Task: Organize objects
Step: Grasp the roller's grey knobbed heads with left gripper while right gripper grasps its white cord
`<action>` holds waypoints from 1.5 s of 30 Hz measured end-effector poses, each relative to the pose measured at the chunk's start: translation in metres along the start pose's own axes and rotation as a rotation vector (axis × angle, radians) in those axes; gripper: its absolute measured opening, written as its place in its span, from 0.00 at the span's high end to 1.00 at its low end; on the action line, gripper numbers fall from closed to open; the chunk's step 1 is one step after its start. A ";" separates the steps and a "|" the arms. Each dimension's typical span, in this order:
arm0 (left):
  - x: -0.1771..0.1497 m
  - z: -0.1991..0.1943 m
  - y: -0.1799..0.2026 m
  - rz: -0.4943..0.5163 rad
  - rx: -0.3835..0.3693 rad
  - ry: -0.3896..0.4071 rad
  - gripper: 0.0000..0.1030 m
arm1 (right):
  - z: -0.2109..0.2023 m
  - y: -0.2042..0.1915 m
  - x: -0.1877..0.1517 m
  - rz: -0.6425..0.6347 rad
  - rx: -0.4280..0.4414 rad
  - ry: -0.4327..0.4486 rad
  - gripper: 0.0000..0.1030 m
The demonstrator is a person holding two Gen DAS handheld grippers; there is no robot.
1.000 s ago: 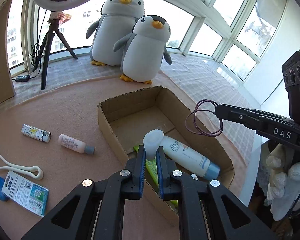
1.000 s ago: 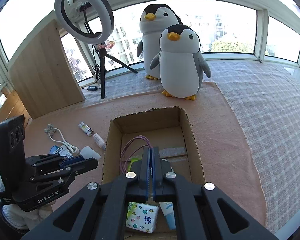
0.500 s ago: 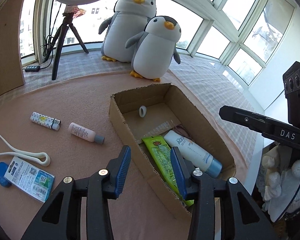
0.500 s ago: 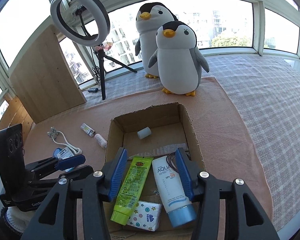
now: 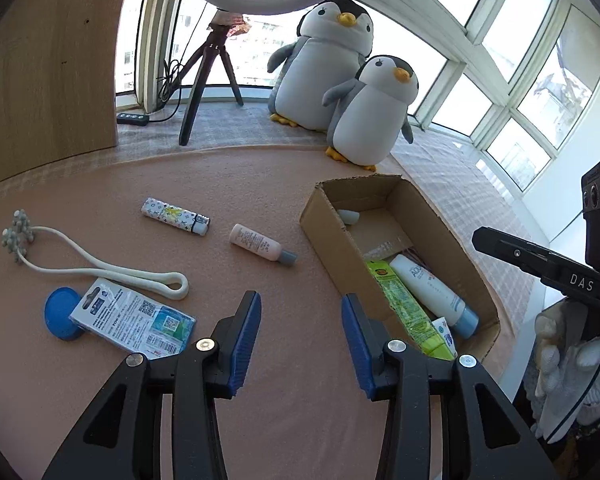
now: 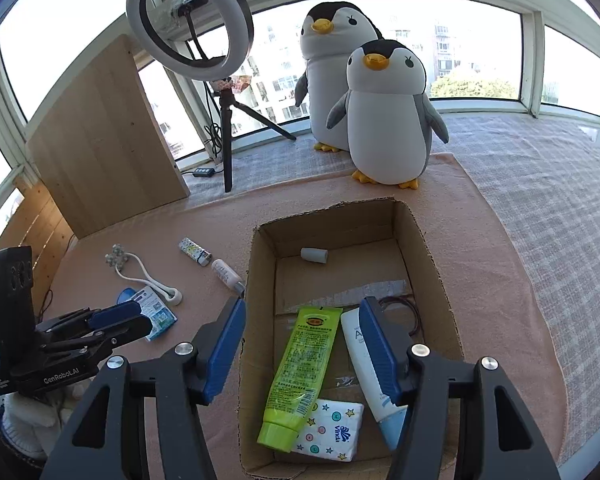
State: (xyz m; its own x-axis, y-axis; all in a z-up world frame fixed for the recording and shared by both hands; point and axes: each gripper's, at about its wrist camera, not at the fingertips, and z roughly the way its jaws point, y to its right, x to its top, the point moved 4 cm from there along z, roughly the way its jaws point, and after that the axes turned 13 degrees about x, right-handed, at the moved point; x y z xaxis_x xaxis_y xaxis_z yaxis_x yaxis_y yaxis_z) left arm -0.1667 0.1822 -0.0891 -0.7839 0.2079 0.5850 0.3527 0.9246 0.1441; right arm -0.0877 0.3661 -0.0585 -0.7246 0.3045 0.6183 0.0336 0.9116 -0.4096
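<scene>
Pink mat [image 5: 220, 184], cardboard box [image 6: 260, 280] — both grippers [image 5: 300, 332] [image 6: 302, 344] agape, empty

A pink mat [image 5: 228, 184] is covering the surface, carrying a cardboard box [image 5: 328, 236], a lighter [image 5: 175, 216], a small pink bottle [image 5: 260, 245], a white looped massager [image 5: 100, 270], a blue disc [image 5: 58, 316] and a printed packet [image 5: 134, 322] partly overlapping it.

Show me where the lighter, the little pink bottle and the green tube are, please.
lighter [image 5: 175, 220], left wrist view, middle of its patterned body.
pink bottle [image 5: 256, 242], left wrist view, middle of its body.
green tube [image 6: 300, 368], right wrist view, printed middle of the tube.
</scene>
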 end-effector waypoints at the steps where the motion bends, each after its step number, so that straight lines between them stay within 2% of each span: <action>1: -0.001 -0.001 -0.007 -0.009 0.008 0.001 0.56 | 0.003 -0.004 -0.001 -0.006 0.003 -0.005 0.46; 6: -0.006 -0.010 -0.048 -0.056 0.061 0.004 0.55 | 0.024 -0.027 -0.005 -0.030 0.055 -0.035 0.46; 13: -0.011 -0.018 -0.127 -0.163 0.158 0.011 0.50 | 0.059 -0.066 -0.003 -0.106 0.124 -0.070 0.46; 18: -0.008 -0.020 -0.181 -0.222 0.222 0.022 0.50 | 0.091 -0.089 0.003 -0.159 0.130 -0.129 0.46; 26: 0.008 -0.011 -0.245 -0.234 0.332 0.040 0.46 | 0.140 -0.116 0.014 -0.226 0.132 -0.223 0.46; 36: 0.025 0.036 -0.286 -0.212 0.377 0.004 0.45 | 0.210 -0.151 0.005 -0.355 0.116 -0.361 0.46; 45: 0.032 0.073 -0.289 -0.190 0.372 -0.016 0.45 | 0.248 -0.161 -0.002 -0.373 0.109 -0.433 0.59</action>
State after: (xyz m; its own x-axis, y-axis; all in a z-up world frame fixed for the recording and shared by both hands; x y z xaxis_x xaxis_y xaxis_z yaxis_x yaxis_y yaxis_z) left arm -0.3312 -0.0554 -0.1697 -0.8262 0.0250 0.5628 -0.0053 0.9986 -0.0522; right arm -0.2620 0.1501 -0.1603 -0.8902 -0.1935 0.4125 -0.3326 0.8948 -0.2979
